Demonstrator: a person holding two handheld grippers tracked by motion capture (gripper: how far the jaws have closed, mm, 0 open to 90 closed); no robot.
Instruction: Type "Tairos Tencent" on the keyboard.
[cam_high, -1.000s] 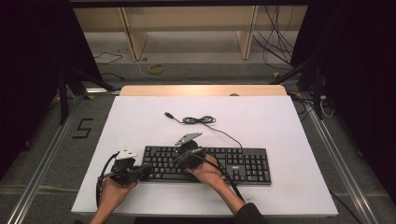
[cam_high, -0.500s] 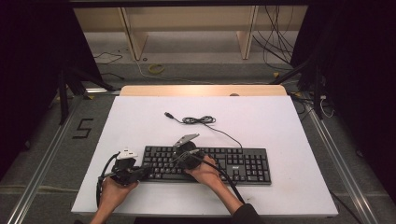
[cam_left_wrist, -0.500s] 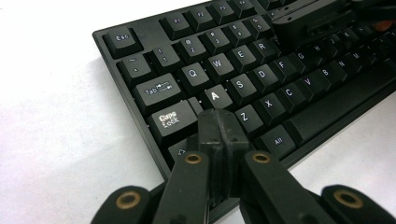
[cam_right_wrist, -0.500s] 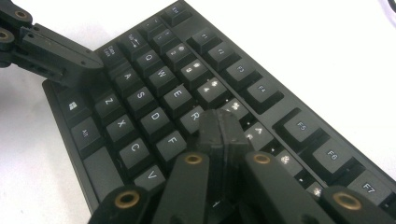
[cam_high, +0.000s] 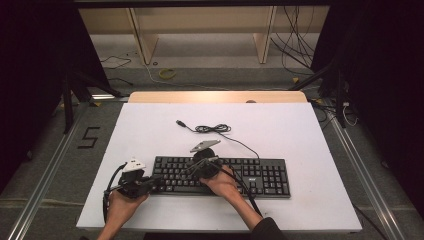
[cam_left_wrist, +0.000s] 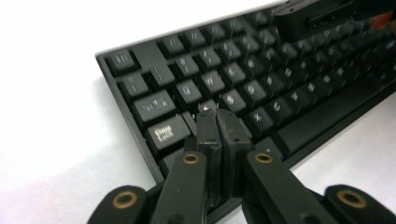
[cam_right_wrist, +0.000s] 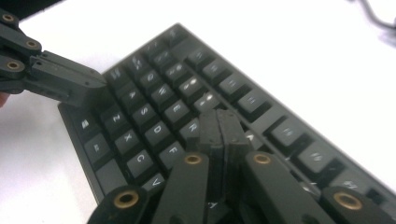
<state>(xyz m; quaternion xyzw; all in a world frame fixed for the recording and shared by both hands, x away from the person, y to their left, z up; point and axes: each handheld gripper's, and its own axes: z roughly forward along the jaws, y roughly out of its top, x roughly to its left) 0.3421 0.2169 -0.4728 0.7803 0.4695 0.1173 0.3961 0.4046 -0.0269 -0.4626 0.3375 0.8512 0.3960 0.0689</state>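
Observation:
A black keyboard (cam_high: 260, 177) lies across the near part of the white table top (cam_high: 310, 130); its cable (cam_high: 214, 129) coils behind it and ends in a USB plug (cam_high: 179, 122). My left gripper (cam_high: 158, 181) is shut with nothing between its jaws, its tips at the keyboard's left end. In the left gripper view the joined tips (cam_left_wrist: 217, 115) hover over the keys (cam_left_wrist: 187, 91) beside Caps Lock. My right gripper (cam_high: 190, 171) is also shut and empty. Its tips (cam_right_wrist: 219, 114) sit over the letter keys (cam_right_wrist: 159, 95) near R, with the left gripper (cam_right_wrist: 95, 86) farther off.
Bare white table surrounds the keyboard, with a wooden strip (cam_high: 215, 96) along the far edge. Metal rails (cam_high: 45, 175) run down both sides of the table. Loose cables (cam_high: 295, 45) and wooden legs (cam_high: 142, 37) are on the floor beyond.

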